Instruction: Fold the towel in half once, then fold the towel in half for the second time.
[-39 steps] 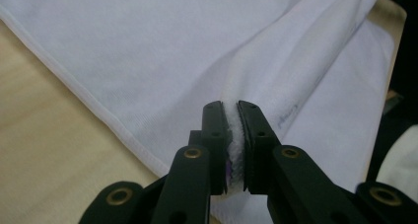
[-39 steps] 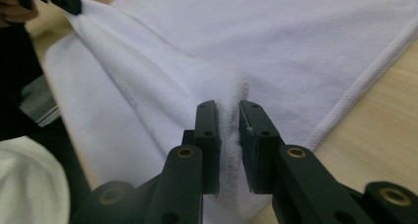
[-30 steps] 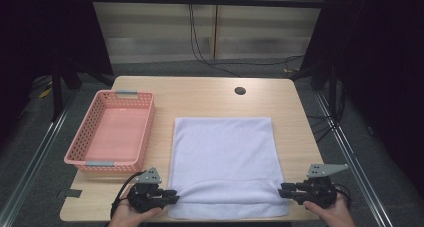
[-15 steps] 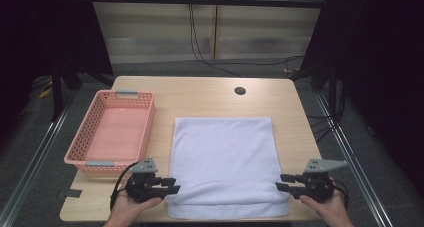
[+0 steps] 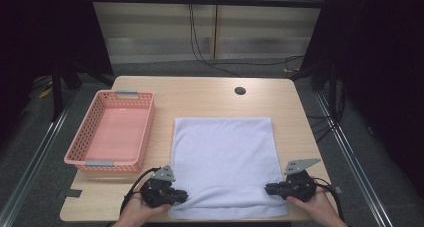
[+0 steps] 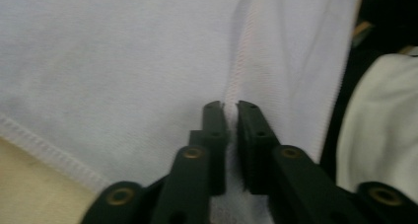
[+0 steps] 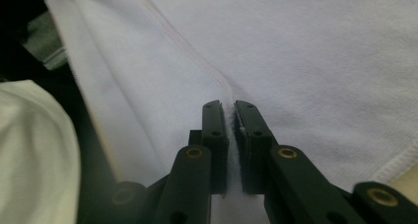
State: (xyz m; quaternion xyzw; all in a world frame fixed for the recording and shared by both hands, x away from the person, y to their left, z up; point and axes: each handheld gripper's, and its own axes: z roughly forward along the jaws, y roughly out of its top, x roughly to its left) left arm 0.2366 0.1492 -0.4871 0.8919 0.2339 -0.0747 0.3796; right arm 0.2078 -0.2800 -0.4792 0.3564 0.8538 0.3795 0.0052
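On the left side of the table [image 5: 200, 94] stands a pink basket [image 5: 112, 132], a little apart from the towel. Next to it, a white towel [image 5: 225, 157] lies flat in the middle of the table, and its near edge reaches the table's front border. At the towel's near left corner, the left gripper [image 5: 181, 196] has its jaws pressed together on a raised fold of the towel [image 6: 148, 61]. At the near right corner, the right gripper [image 5: 269, 189] pinches the cloth in the same way; the hem [image 7: 197, 61] runs up to its jaws. The fold looks slightly lifted, but the blur makes this uncertain.
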